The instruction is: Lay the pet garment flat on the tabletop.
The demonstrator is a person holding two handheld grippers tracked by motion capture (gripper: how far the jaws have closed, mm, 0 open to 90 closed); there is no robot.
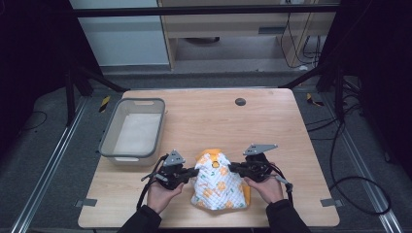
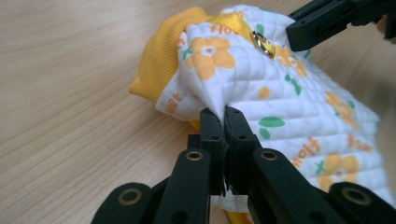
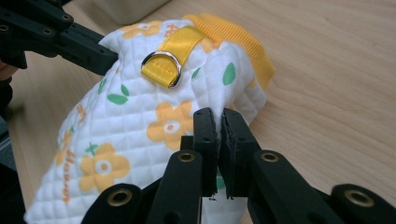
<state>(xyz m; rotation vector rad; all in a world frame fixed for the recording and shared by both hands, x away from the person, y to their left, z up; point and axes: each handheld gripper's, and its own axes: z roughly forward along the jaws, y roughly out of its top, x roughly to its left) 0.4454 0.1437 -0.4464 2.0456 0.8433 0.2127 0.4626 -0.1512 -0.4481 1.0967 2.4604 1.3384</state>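
The high view looks forward and down from above the person's side, taking in the whole worktop (image 1: pixel 272 121) from well back. The left gripper view rides low on the left hand-held gripper (image 2: pixel 224 119), looking along its jaws, very near the quilted garment (image 2: pixel 280 93). The right gripper view sits likewise on the right hand-held gripper (image 3: pixel 218 120), facing the opposite way across the same cloth. Both gripper views share the garment's metal ring (image 3: pixel 161 67), and each catches the other gripper farther off.

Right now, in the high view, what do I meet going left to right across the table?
Grey bin → left tongs → quilted flower-print garment → right tongs, both tongs shut on the garment's sides.
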